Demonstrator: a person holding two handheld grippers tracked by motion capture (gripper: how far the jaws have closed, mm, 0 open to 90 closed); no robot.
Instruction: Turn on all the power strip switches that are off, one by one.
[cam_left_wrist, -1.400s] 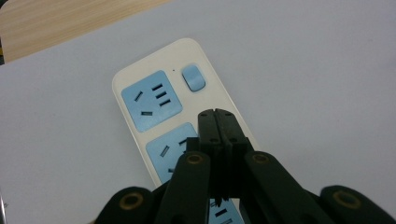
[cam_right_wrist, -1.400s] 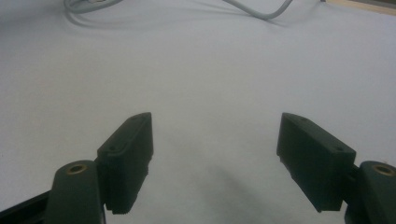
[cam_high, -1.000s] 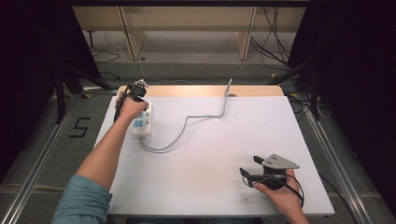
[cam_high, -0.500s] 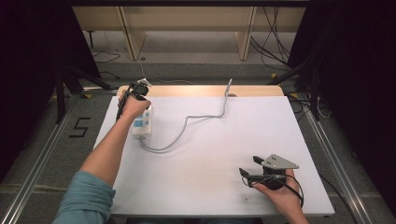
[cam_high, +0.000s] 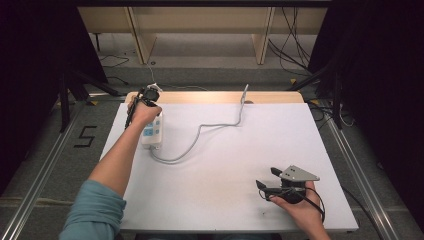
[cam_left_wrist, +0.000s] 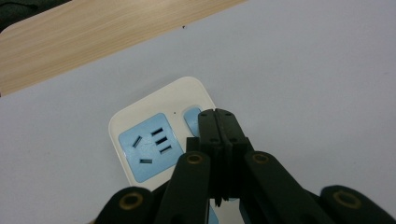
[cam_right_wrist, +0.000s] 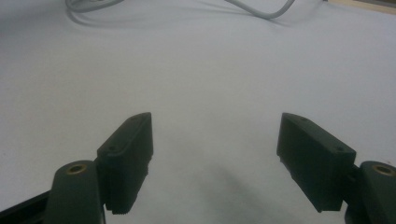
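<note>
A white power strip (cam_high: 151, 132) with blue socket faces lies at the table's far left, and its grey cable (cam_high: 200, 131) curves right to a plug (cam_high: 244, 95) at the far edge. My left gripper (cam_high: 146, 96) hangs over the strip's far end. In the left gripper view the jaws of the left gripper (cam_left_wrist: 215, 112) are shut with nothing between them. Their tips sit right at the strip's small blue button (cam_left_wrist: 190, 119), beside a blue socket (cam_left_wrist: 152, 144). My right gripper (cam_high: 267, 178) rests open on the table at the near right, and the right gripper (cam_right_wrist: 217, 123) holds nothing.
A white sheet (cam_high: 240, 150) covers the table, with a strip of bare wood (cam_high: 215, 96) along the far edge. Part of the cable (cam_right_wrist: 261, 11) lies far ahead of the right gripper. Wooden shelving and loose floor cables stand beyond the table.
</note>
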